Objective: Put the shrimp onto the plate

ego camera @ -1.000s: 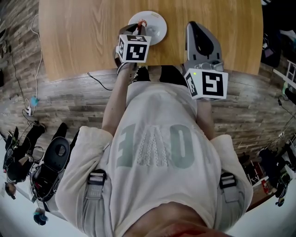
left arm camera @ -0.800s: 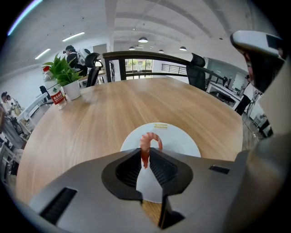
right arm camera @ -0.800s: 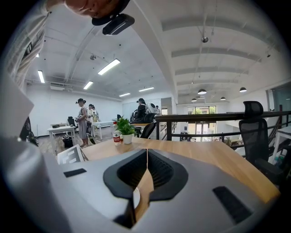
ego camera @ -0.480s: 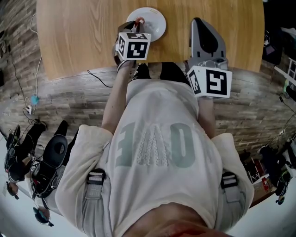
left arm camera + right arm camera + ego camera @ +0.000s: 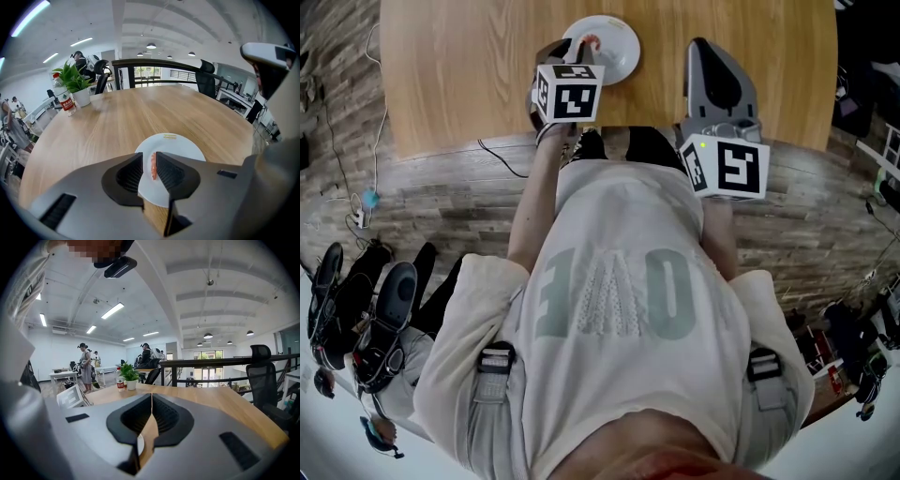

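A white plate [image 5: 621, 49] sits near the front edge of the wooden table [image 5: 459, 66]. My left gripper [image 5: 575, 49] reaches over the plate's left part. In the left gripper view, an orange-pink shrimp [image 5: 153, 166] stands on edge between the jaws of the left gripper [image 5: 149, 159]. The jaws are drawn close around it, just above the plate [image 5: 183, 146]. The shrimp's red end [image 5: 592, 41] shows past the tips. My right gripper [image 5: 709, 49] lies over the table to the right of the plate. Its jaws [image 5: 151, 401] are shut with nothing between them.
A potted plant [image 5: 77, 82] and a small bottle [image 5: 67, 101] stand at the table's far left. Office chairs and a dark railing lie beyond the table. A cable [image 5: 502, 164] runs on the wood floor under the near table edge, with shoes and gear [image 5: 366, 319] at the left.
My left gripper has moved a little forward with the shrimp, further over the plate. The right gripper has hardly moved.
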{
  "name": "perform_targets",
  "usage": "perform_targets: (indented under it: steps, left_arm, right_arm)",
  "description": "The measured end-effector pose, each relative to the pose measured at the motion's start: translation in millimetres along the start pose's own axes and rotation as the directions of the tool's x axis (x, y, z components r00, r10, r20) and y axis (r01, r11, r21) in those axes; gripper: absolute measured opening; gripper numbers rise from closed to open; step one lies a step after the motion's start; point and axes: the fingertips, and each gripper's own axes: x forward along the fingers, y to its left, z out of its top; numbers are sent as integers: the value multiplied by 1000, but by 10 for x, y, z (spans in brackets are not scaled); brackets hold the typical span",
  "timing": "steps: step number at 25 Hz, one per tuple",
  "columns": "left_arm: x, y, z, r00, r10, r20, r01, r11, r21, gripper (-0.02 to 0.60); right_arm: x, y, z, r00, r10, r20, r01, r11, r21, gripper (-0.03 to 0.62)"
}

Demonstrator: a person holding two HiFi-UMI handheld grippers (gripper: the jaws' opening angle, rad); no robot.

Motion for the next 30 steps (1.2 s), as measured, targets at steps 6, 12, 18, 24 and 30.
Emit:
perform_targets:
  steps: [6,12,18,24,30]
  left_arm:
    - [-155,99,289,996,24,81,-22,999,-34,86]
    - [-556,292,831,964,55,259,-40,997,-63,86]
    - [-1400,429,1689,831,98,547,-62,995,-83,84]
    - [-2354,559,2204,623,159,766,-143,986,-87,65]
    - [-3236,398,2365,371,114,922,-187,981,-46,11]
  right_arm:
    - [54,45,129,999,20,36,-19,1000,-17,20]
    - [198,184,549,990,52,135,-43,996,-75,20]
    - [294,328,1010,967,100,235,-76,991,-107,20]
    - [279,548,1365,947,139,291,-88,979,-182,21]
    - [185,619,1632,923,167,348,-130,983,-126,20]
